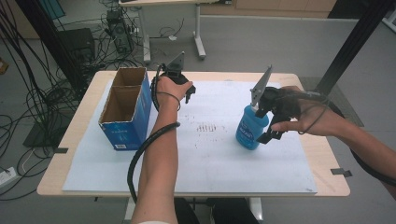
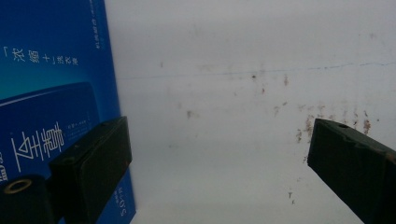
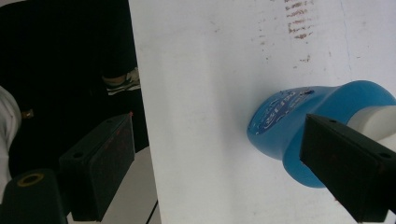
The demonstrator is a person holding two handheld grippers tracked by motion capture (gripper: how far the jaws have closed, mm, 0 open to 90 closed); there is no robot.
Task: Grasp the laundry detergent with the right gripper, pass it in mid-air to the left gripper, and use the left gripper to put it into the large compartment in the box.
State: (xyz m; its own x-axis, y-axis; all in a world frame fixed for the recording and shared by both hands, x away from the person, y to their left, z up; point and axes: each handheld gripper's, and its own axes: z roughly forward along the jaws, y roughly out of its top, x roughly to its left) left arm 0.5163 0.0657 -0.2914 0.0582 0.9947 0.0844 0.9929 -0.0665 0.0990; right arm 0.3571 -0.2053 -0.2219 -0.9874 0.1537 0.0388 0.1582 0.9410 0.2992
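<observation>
A blue bottle (image 1: 250, 130) with a white cap stands on the white mat (image 1: 219, 163), right of centre. My right gripper (image 1: 264, 125) hovers at its top right side, jaws apart. In the right gripper view the bottle (image 3: 289, 121) lies partly behind the right-hand jaw, with bare mat between the jaws of the right gripper (image 3: 217, 126). An open-topped blue cardboard box (image 1: 123, 116) with two compartments stands at the left. My left gripper (image 1: 188, 94) is just right of its far end, open. In the left gripper view the box (image 2: 51, 93) is behind the left-hand jaw, and nothing sits in the left gripper (image 2: 219, 135).
A patch of dark marks (image 1: 205, 127) stains the mat's middle. The mat covers most of a wooden table (image 1: 327, 163). Beyond the far edge are a desk leg (image 1: 200, 37) and tangled cables (image 1: 46, 93) on the floor.
</observation>
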